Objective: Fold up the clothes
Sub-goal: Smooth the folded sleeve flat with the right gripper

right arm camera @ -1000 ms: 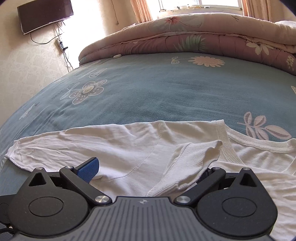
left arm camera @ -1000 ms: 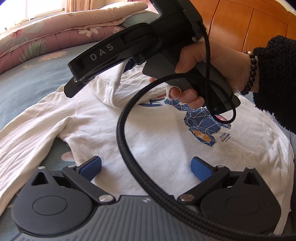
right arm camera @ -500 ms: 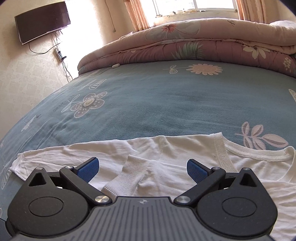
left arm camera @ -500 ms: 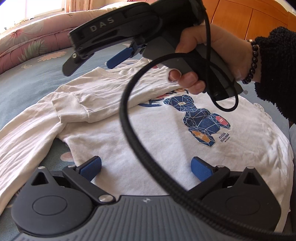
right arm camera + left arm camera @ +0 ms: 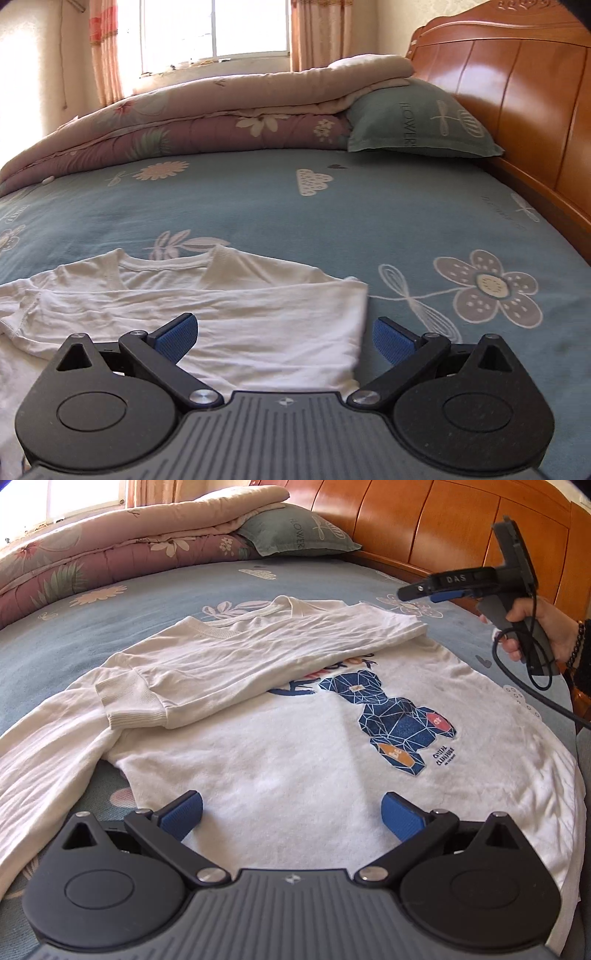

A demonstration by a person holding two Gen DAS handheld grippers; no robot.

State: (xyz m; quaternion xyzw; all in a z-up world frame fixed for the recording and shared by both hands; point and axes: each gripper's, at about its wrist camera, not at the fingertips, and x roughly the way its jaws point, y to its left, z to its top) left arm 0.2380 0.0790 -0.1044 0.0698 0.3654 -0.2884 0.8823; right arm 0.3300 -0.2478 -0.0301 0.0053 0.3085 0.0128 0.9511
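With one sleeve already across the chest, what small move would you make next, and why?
Probably bring the left gripper to the other sleeve and grip near its end. That sleeve lies spread out flat on the bed, the folded sleeve rests across the shirt, and both grippers are open.

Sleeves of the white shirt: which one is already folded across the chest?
The sleeve lying across the shirt just below the collar, cuff pointing left. The other sleeve stretches out sideways onto the blue sheet, unfolded.

Blue floral bed (image 5: 258, 206), white shirt (image 5: 295, 760), folded quilt (image 5: 207, 122), pillow (image 5: 413, 118)
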